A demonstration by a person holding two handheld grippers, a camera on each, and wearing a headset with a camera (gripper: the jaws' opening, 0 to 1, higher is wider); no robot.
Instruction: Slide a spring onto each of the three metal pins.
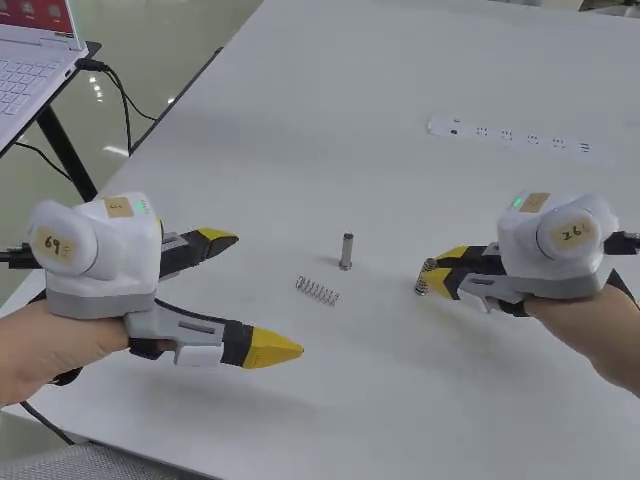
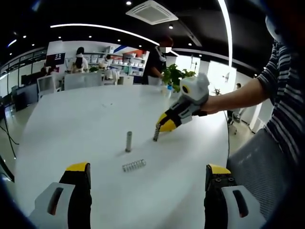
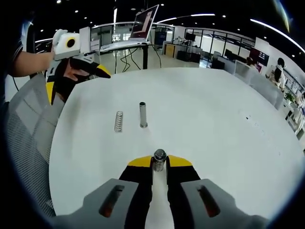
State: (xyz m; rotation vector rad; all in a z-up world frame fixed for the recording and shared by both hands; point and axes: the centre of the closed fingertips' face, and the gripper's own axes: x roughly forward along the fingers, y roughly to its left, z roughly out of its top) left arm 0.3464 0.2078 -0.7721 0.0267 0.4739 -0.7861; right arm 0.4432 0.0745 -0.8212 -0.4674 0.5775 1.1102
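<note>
Steel pin, spring already on it: the sprung pin [image 1: 425,278] sits pinched in the narrow right gripper [image 3: 159,163], right of the bare pin [image 1: 346,250] standing on the table [image 1: 400,100]. A loose spring [image 1: 317,290] lies just left of the bare pin. The left gripper [image 1: 255,293] gapes wide and empty, farther left. Next, likely: lift that spring and line it up over the bare pin's top.

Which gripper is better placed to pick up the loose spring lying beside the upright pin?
Left. The left gripper is open and empty, and its jaws face the loose spring. The right gripper is shut on a sprung pin, so it is not free.
</note>
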